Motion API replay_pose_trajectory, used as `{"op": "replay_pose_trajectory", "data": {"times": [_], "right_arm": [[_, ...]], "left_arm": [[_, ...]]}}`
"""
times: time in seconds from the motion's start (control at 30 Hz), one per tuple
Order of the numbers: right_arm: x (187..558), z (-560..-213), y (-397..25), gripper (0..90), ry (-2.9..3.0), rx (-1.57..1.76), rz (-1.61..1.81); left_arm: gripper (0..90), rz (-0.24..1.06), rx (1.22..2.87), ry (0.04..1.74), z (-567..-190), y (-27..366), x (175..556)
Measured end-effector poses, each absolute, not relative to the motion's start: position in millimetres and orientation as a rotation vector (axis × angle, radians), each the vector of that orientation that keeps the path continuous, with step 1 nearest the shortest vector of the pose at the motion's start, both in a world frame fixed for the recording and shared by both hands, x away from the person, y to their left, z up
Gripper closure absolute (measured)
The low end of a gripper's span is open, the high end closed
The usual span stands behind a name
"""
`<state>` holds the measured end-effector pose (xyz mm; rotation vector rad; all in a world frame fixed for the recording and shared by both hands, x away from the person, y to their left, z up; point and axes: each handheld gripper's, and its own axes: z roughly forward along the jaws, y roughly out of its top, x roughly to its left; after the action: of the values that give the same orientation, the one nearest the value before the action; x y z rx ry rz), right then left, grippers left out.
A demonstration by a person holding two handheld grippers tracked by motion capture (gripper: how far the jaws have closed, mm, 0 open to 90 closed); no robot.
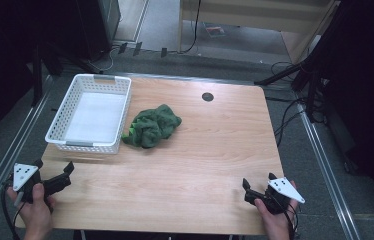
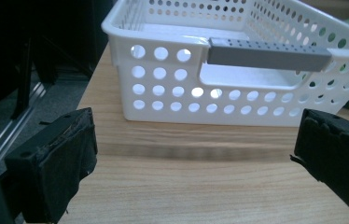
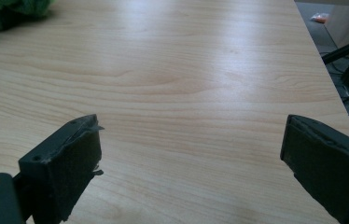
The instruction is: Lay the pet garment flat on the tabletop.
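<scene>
Wood-grain worktop (image 1: pixel 190 165) fills a dim room edged with cables, dark stands and grey floor. At its near left corner, the left hand-held gripper (image 1: pixel 61 176) sits low in a person's hand, jaws spread wide with nothing between them, aimed at the white perforated basket (image 1: pixel 64 112), which lies along the left edge with its grey-handled short side facing the gripper, seemingly ready to receive something. Just beside the basket's right wall, possibly touching it, lies a crumpled green cloth (image 1: pixel 151 126), the likely thing to be picked up, well apart from both grippers. A small dark round grommet (image 1: pixel 207 96) sits near the far edge. At the near right corner, the right hand-held gripper (image 1: pixel 258 186) rests likewise wide open and empty, angled toward the cloth; bare wood lies between, and nothing blocks either approach.
</scene>
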<state>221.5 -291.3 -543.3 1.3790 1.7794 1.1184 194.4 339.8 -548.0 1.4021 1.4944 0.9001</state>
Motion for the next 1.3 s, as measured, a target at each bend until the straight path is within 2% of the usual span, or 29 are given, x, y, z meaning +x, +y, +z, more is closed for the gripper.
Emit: {"op": "replay_pose_trajectory", "data": {"times": [0.17,0.37,0.57,0.77,1.1,1.3], "right_arm": [[222.4,-538.6,-291.1,5.4,1.753,1.403,1.161],[228.2,-525.5,-271.7,6.2,1.789,1.360,1.170],[239.3,-511.7,-233.3,6.1,1.857,1.248,1.170],[256.9,-499.5,-197.9,6.2,1.860,1.204,1.214],[291.0,-489.4,-143.7,6.3,1.918,1.175,1.250],[308.9,-493.5,-97.0,6.3,2.019,1.116,1.250]], "left_arm": [[0.0,0.876,1.429,1.522,-549.9,338.8,199.0],[0.0,0.839,1.386,1.513,-551.6,342.6,201.6],[0.0,0.895,1.315,1.576,-551.7,342.9,203.1],[0.0,0.924,1.353,1.550,-551.3,339.3,202.4],[0.0,0.909,1.408,1.530,-551.1,337.0,203.5],[0.0,0.893,1.414,1.522,-551.2,337.9,203.9]]}}
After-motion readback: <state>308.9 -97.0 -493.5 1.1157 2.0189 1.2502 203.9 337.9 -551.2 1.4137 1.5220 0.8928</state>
